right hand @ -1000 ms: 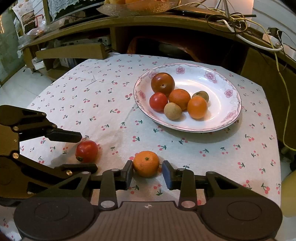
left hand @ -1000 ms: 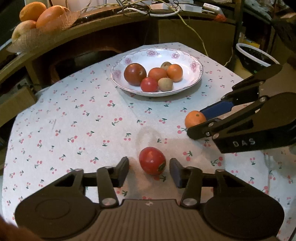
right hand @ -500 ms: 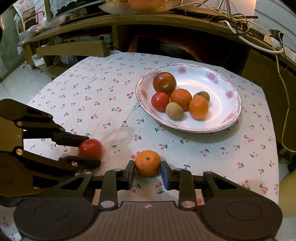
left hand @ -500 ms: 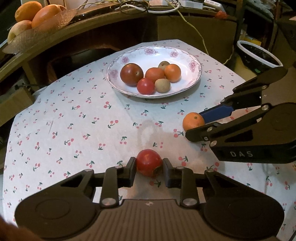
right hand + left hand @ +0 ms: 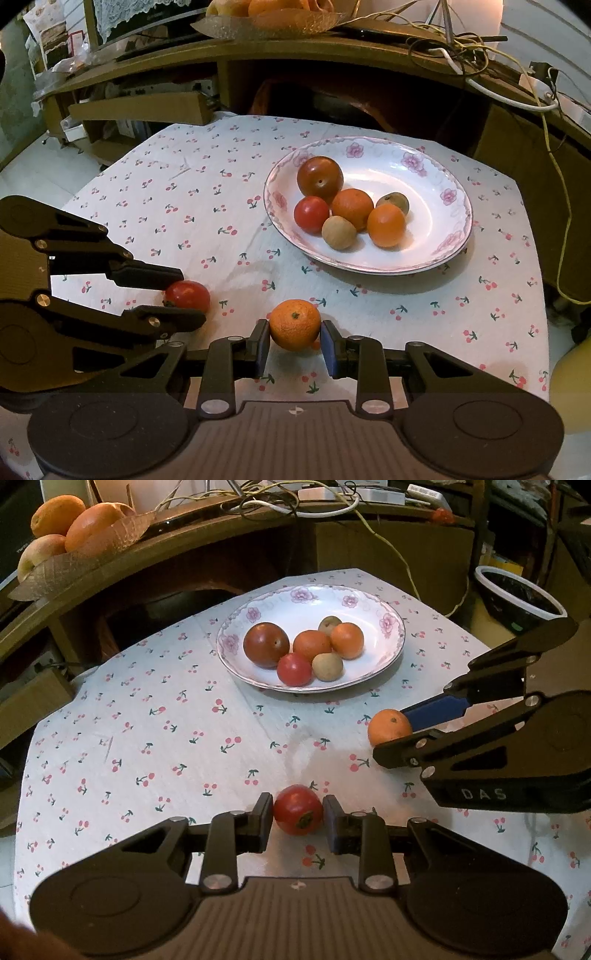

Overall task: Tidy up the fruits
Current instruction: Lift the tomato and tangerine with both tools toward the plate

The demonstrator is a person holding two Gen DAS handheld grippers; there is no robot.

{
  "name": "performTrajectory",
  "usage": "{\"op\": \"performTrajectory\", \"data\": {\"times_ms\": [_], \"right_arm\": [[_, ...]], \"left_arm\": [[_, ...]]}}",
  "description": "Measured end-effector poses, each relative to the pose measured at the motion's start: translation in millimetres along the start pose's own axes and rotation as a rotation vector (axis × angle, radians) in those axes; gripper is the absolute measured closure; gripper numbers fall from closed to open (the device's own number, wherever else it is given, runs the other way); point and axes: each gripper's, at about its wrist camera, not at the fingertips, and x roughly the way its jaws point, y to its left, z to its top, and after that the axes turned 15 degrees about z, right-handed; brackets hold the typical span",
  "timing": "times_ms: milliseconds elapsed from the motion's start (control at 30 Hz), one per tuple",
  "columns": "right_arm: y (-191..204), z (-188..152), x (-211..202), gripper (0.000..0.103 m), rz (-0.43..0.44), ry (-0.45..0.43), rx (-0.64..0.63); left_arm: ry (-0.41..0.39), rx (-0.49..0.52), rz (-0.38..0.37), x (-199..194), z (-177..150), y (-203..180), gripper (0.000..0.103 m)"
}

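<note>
My left gripper (image 5: 297, 818) is shut on a red tomato (image 5: 298, 814), held just above the cherry-print cloth; it also shows in the right wrist view (image 5: 187, 295). My right gripper (image 5: 294, 339) is shut on an orange tangerine (image 5: 294, 324), also seen in the left wrist view (image 5: 389, 726). A white flowered plate (image 5: 373, 602) sits at the far side of the table with several fruits: a dark red tomato (image 5: 266, 644), a small red tomato (image 5: 294, 669), two tangerines and two small brown fruits. The plate (image 5: 448, 177) lies ahead and right of my right gripper.
A wooden shelf curves behind the table, with a basket of oranges (image 5: 74, 520) at upper left and tangled cables (image 5: 303, 494) on top. A black bin with a white rim (image 5: 517, 598) stands on the floor at right. A cardboard box (image 5: 136, 107) sits far left.
Both grippers closed on their fruits: the left on the red tomato, the right on the tangerine. Both fruits now sit lifted slightly and closer to the plate.
</note>
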Motion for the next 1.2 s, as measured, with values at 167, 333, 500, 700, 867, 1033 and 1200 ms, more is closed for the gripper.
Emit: {"op": "performTrajectory", "data": {"times_ms": [167,333,500,700,867,1033,1200], "right_arm": [[-0.6,-0.2,0.6,0.074,0.001,0.004,0.004],[-3.1,-0.4,0.5,0.073,0.002,0.007,0.013],[-6.1,-0.7,-0.9,0.073,-0.003,0.006,0.022],[-7.0,-0.3,-2.0,0.073,-0.003,0.001,0.025],[-5.0,0.7,1.2,0.073,-0.004,0.005,0.022],[-1.2,2.0,2.4,0.073,0.002,0.005,0.009],[-3.9,3.1,-1.2,0.073,-0.007,-0.009,0.015]], "left_arm": [[0.018,-0.018,-0.027,7.3,-2.3,0.5,0.068],[0.006,-0.044,-0.041,11.5,-3.8,2.6,0.066],[0.004,-0.046,-0.039,11.8,-4.4,2.7,0.066],[0.018,-0.046,-0.031,8.5,-7.9,4.6,0.066],[0.011,-0.024,-0.018,9.0,-3.7,0.0,0.068],[0.002,-0.008,0.003,6.7,-1.9,-0.9,0.068],[-0.012,-0.008,0.016,4.4,2.1,0.2,0.068]]}}
